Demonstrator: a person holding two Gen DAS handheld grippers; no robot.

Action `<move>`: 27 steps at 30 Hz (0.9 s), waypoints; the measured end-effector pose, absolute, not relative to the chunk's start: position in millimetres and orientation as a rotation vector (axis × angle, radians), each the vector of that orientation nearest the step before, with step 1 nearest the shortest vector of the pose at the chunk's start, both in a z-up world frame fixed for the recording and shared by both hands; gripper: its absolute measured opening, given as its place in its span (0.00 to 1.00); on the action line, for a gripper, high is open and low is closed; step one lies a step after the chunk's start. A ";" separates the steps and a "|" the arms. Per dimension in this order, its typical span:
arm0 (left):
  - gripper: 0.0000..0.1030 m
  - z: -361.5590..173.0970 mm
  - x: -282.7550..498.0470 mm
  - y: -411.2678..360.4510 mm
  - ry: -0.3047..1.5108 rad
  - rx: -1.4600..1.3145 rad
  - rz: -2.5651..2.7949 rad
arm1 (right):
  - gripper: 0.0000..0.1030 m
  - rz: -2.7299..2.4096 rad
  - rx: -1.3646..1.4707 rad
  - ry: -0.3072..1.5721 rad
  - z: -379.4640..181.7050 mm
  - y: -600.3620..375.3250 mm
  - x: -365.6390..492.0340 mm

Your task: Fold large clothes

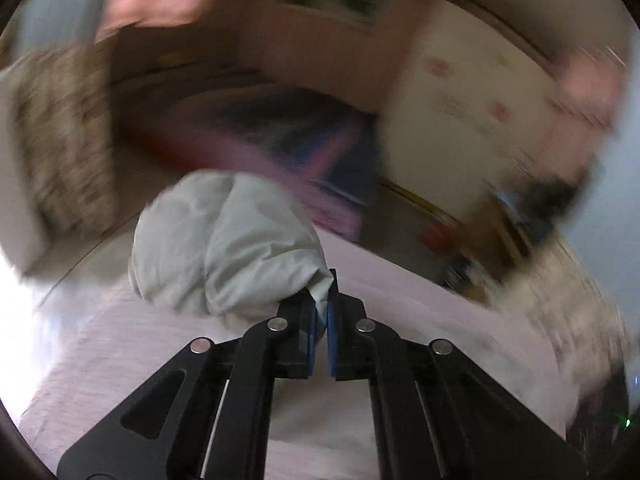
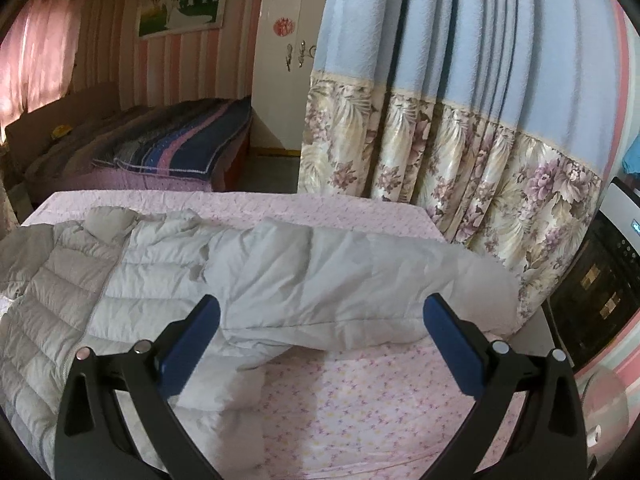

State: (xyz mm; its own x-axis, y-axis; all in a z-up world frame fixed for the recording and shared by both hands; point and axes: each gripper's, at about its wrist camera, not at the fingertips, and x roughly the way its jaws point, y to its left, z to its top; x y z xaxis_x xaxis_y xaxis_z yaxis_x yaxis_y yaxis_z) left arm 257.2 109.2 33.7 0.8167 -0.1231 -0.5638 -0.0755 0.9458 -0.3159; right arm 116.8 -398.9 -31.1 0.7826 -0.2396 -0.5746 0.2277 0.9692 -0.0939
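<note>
A pale grey quilted down jacket [image 2: 160, 280] lies spread on a pink-sheeted bed [image 2: 360, 400]. One sleeve [image 2: 360, 280] lies across to the right. My right gripper [image 2: 322, 336] is open and empty, just above the sleeve's near edge. In the blurred left wrist view, my left gripper [image 1: 321, 312] is shut on a bunched part of the jacket [image 1: 224, 240] and holds it up above the pink sheet [image 1: 120, 360]. Which part of the jacket it holds cannot be told.
A blue and floral curtain [image 2: 460, 120] hangs just beyond the bed's right corner. A dark appliance [image 2: 592, 300] stands at the right. A second bed with a striped blanket [image 2: 172, 144] and a white wardrobe [image 2: 288, 40] are farther back.
</note>
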 end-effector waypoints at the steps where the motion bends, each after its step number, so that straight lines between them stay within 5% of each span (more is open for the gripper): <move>1: 0.02 35.5 256.0 69.2 0.631 -0.291 -0.099 | 0.99 -0.246 -0.006 0.619 -30.9 -405.3 114.4; 9: 0.09 -71.8 249.7 -146.4 0.962 -0.051 -0.454 | 0.99 -0.234 0.059 0.650 -41.1 -453.9 100.4; 11: 0.22 -91.9 237.5 -170.6 1.000 0.029 -0.456 | 0.99 -0.244 0.051 0.672 -44.2 -461.6 98.2; 15: 0.71 -76.6 208.5 -168.7 0.978 0.086 -0.486 | 0.99 -0.261 0.035 0.715 -44.4 -471.4 96.8; 19: 0.91 -30.5 185.4 -117.0 0.834 0.080 -0.373 | 0.99 -0.200 0.028 0.711 -30.2 -456.3 102.6; 27: 0.88 -56.0 232.5 -20.6 0.863 0.083 -0.092 | 0.95 0.072 0.036 0.778 -43.2 -362.2 178.3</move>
